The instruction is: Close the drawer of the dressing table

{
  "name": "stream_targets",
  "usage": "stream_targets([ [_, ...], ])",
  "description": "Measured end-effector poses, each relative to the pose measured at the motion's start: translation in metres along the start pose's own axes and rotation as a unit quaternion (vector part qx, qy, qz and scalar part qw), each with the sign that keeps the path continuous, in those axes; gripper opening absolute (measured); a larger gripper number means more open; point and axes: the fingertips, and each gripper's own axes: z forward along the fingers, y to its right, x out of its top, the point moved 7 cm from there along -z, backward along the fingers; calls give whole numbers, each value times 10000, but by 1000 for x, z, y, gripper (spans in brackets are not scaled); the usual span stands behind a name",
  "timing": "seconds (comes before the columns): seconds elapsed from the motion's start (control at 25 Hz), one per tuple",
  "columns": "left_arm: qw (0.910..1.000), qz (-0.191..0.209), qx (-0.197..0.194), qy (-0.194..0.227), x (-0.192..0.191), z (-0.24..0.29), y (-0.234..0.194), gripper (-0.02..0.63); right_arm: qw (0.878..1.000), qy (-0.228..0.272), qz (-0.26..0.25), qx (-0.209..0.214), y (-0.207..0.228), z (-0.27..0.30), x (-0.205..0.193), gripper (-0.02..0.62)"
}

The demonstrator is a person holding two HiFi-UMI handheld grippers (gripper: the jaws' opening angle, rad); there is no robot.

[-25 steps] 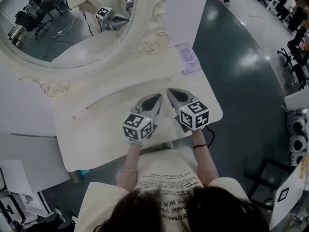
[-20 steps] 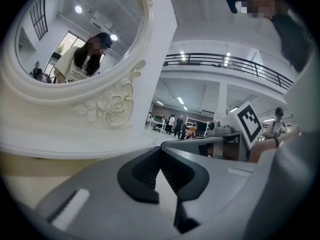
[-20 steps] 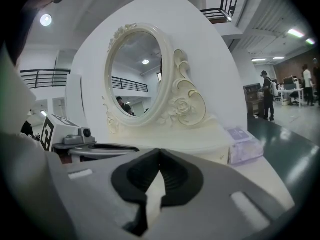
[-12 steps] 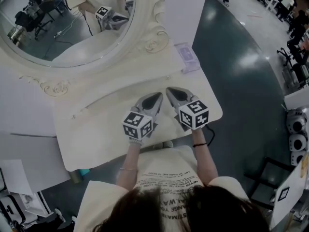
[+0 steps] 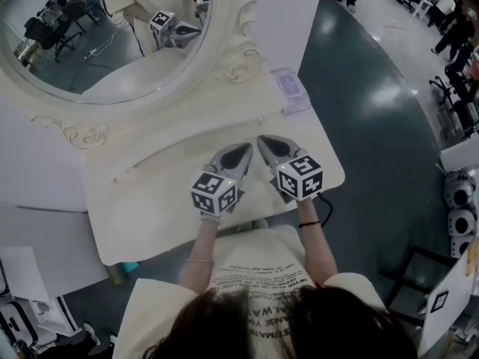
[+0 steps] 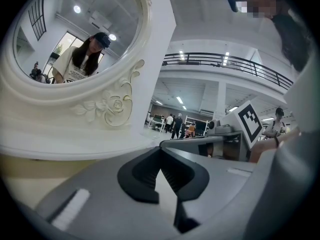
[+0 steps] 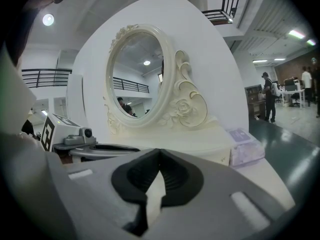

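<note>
Meeting tip to tip, the fingers (image 6: 142,179) of the left gripper (image 5: 242,151) are clenched with nothing between them. The fingers (image 7: 177,176) of the right gripper (image 5: 264,141) are clenched empty in the same way. Both grippers lie side by side, tips close together, low over the cream worktop (image 5: 150,215) of the dressing table, each with its marker cube toward the person. Just beyond the tips a low tier rises under the oval mirror (image 5: 112,43). A drawer front (image 7: 210,151) with a small knob (image 5: 260,120) looks pushed in flush there, apart from both grippers. A pale purple packet (image 5: 290,90) stands at the tier's right end, beside the mirror's carved frame.
</note>
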Motion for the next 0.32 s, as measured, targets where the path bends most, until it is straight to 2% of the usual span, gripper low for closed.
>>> stream_targets([
  [0.32,10000,-21,-5,-8,0,-2,-1,2,10000,16,0,12,-2,1,0,3],
])
